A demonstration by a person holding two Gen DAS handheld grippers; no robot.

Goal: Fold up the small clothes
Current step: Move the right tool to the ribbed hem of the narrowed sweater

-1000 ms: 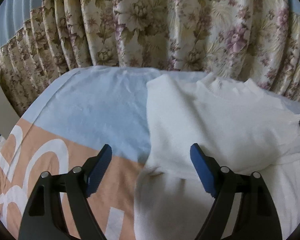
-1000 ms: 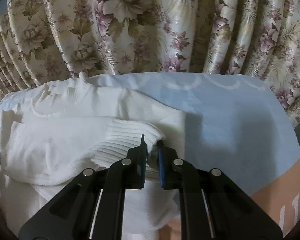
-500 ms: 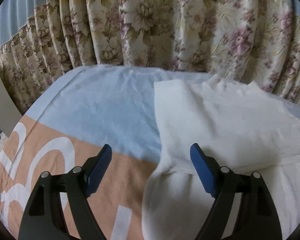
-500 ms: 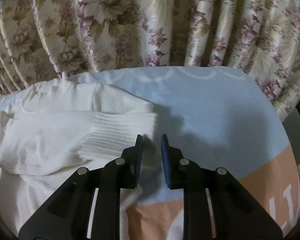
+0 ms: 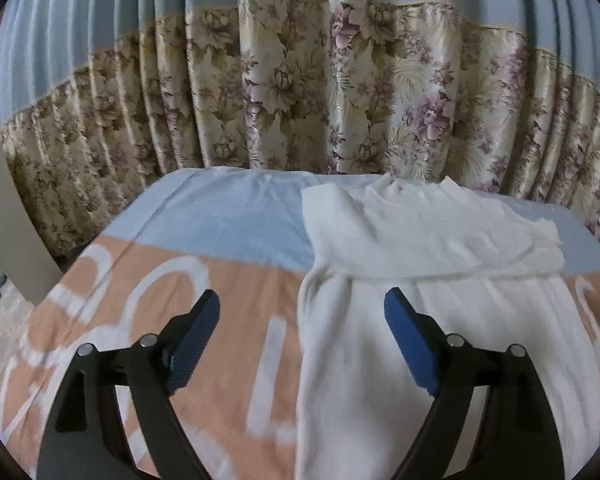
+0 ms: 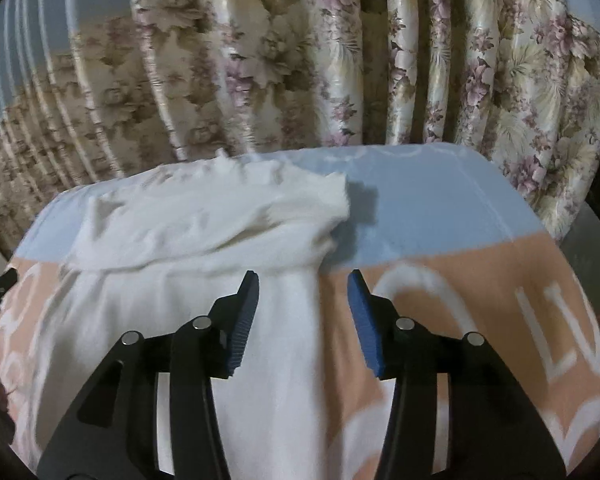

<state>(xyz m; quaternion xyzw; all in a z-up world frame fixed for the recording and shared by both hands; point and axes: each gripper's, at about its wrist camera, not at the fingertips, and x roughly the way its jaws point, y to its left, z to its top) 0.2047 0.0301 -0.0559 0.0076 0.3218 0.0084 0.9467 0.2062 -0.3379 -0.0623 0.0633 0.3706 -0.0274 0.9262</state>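
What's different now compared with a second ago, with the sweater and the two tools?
The right tool let go of the ribbed sleeve cuff, opened its jaws and pulled back toward the person. The cuff now lies across the white sweater. The left tool also drew back. It stayed open and empty, and the sweater stayed on the blanket.

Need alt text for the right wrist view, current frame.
An open right tool hangs over a white sweater whose sleeves are folded across its chest, holding nothing. The sweater lies on a blue and peach blanket, with a floral curtain behind.
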